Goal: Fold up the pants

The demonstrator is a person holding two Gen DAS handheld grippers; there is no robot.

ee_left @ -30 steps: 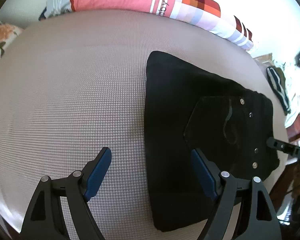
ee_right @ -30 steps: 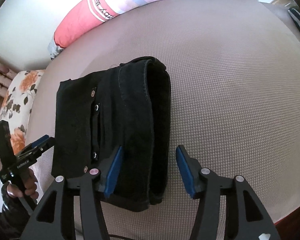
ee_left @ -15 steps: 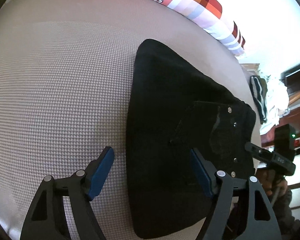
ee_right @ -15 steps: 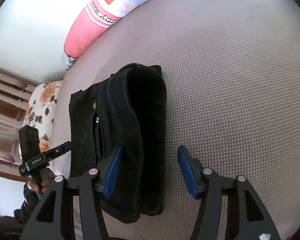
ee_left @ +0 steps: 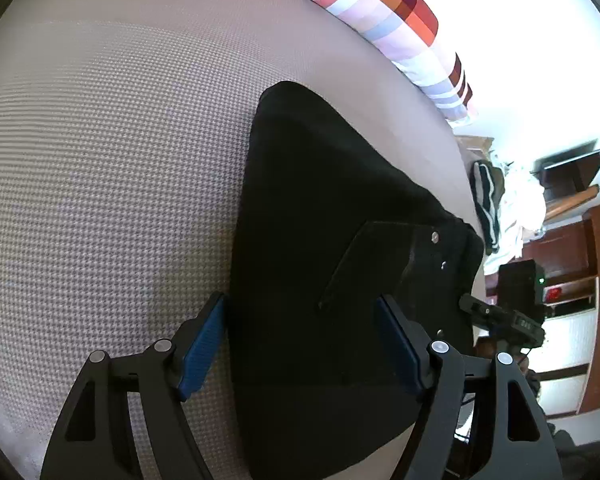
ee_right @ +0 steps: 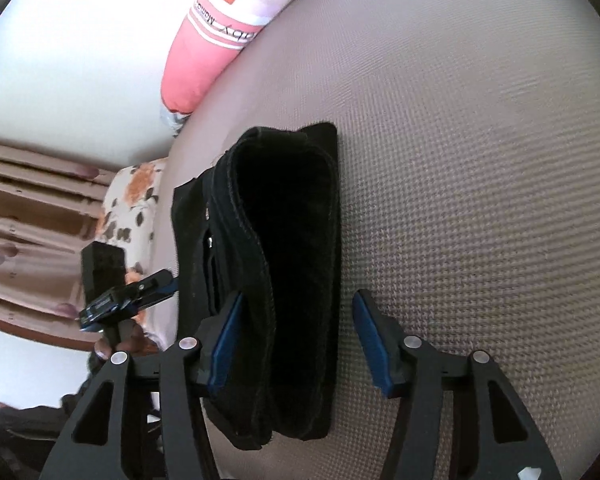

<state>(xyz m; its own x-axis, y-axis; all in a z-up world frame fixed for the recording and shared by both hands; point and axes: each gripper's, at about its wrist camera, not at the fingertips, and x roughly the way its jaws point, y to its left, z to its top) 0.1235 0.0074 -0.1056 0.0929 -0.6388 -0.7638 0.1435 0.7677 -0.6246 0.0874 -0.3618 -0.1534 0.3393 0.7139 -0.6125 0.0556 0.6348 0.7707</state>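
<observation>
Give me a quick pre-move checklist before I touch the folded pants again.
1. Left gripper open, holding nothing: ok.
2. Right gripper open, holding nothing: ok.
3. Black pants folded into a compact stack on the bed: ok.
4. Stack edges aligned: not ok; lower layer sticks out on one side.
5. Pants clear of the striped pillow: ok.
6. Near edge of the pants fully on the bed: cannot tell.

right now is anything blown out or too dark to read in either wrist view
Left wrist view: the room beyond the bed is blown out white at upper right, and the black pants read nearly featureless. Right wrist view: the wall at upper left is washed out, yet the pants' seams show; the fisheye bends the bedspread weave.
</observation>
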